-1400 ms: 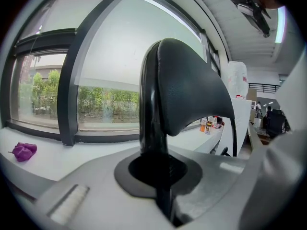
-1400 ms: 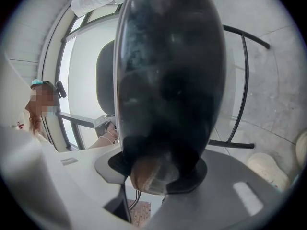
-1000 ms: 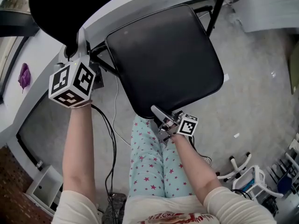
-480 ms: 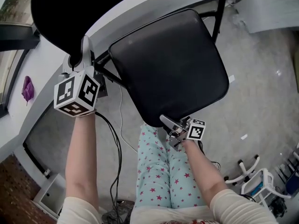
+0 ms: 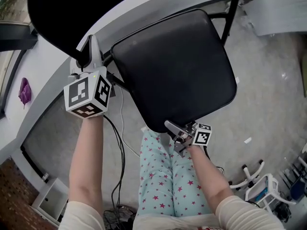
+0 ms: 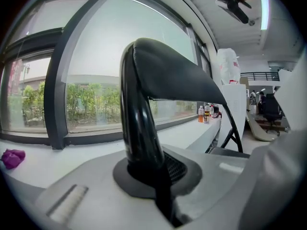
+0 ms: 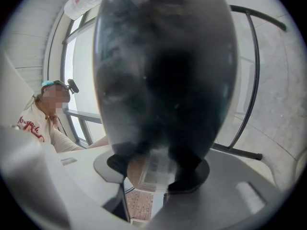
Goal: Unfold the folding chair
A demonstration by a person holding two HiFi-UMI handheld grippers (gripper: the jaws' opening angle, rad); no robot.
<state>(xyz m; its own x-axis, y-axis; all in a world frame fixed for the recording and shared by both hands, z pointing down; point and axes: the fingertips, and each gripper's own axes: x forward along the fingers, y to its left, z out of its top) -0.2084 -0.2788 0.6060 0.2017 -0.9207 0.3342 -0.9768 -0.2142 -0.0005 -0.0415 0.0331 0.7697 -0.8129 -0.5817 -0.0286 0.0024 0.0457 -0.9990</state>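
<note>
Claws: both clenched on the chair. Largest, the seat, centre: the right claw grips its near edge, and the seat stretches away far-right from it. Next, the backrest, far left: the left claw grips its rim. The right claw looks best placed to press the seat down.

Even daylight from window; gripper views fisheye, dark vignetted corners; close folding chair blurred.
</note>
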